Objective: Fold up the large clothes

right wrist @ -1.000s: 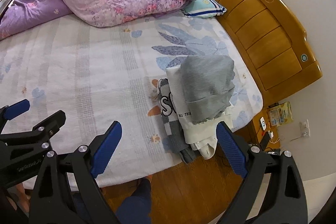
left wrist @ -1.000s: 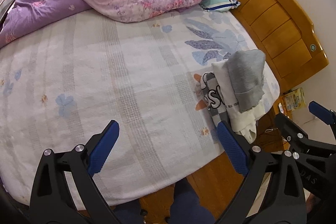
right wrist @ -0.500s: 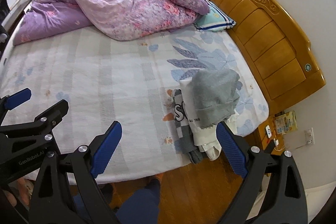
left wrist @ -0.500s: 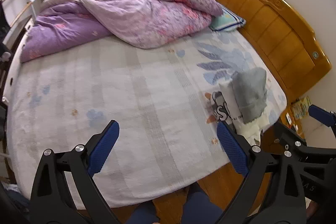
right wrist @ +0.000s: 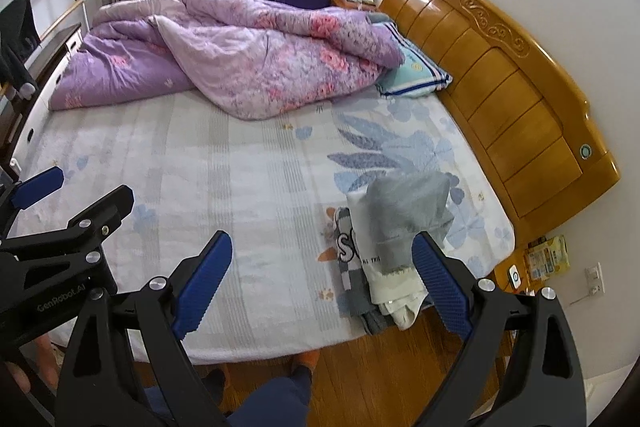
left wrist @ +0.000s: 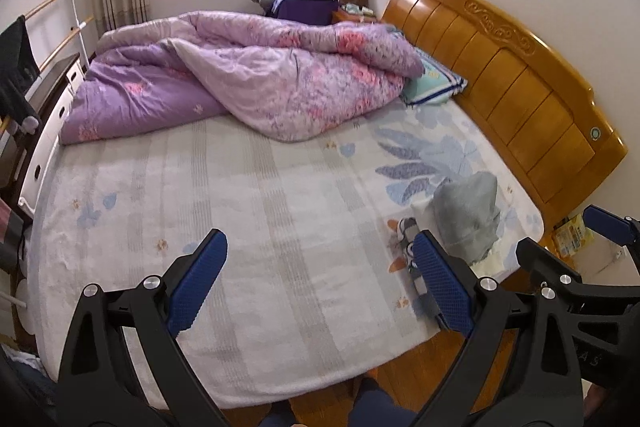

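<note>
A stack of folded clothes lies at the near right corner of the bed (left wrist: 280, 211): a grey garment (right wrist: 404, 211) on top, a white one (right wrist: 384, 267) under it, a checked grey one (right wrist: 348, 283) at the bottom. The grey garment also shows in the left wrist view (left wrist: 468, 215). My left gripper (left wrist: 320, 283) is open and empty, held above the bed's near edge. My right gripper (right wrist: 322, 285) is open and empty, to the left of and above the stack. Each gripper shows at the edge of the other's view.
A crumpled purple floral duvet (left wrist: 248, 79) covers the far part of the bed. A striped pillow (left wrist: 434, 87) lies by the wooden headboard (left wrist: 520, 83). Wooden floor (right wrist: 380, 359) and the person's legs are below. A white drawer unit (left wrist: 48, 131) stands at left.
Both grippers have pulled back and up from the bed, so more of the room shows. Both stayed open. The stack of clothes has not moved.
</note>
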`<state>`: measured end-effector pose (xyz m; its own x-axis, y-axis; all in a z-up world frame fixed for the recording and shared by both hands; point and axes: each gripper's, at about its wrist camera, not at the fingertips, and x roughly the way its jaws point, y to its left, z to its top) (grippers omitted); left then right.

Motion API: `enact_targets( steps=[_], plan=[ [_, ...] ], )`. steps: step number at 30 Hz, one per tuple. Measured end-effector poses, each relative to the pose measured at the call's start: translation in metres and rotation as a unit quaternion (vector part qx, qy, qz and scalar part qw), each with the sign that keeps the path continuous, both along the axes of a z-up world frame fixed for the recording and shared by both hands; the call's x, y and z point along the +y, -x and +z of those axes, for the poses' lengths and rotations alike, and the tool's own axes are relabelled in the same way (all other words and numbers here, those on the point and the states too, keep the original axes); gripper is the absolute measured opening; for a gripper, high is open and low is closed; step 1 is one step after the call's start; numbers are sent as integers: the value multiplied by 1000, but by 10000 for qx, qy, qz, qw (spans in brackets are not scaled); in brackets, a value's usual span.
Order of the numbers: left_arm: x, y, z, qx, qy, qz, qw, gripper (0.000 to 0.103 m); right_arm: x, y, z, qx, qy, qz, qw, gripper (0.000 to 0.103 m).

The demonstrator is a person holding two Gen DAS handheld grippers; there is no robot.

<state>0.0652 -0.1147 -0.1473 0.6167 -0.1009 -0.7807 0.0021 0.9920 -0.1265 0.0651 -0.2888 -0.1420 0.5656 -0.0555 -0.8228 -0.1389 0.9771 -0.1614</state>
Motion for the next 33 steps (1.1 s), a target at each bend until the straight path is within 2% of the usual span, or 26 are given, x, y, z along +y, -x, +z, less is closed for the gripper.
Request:
enact_targets(
  steps=[12,33],
  plan=[
    [-32,3,32,-406,-263,237,9986,94,-35,-7,20,-274,-215,143,9993,88],
    [-85,-4,20,-322,-269,432,9982,94,-83,-18,17,-266,-345,377,9983,88]
  ],
)
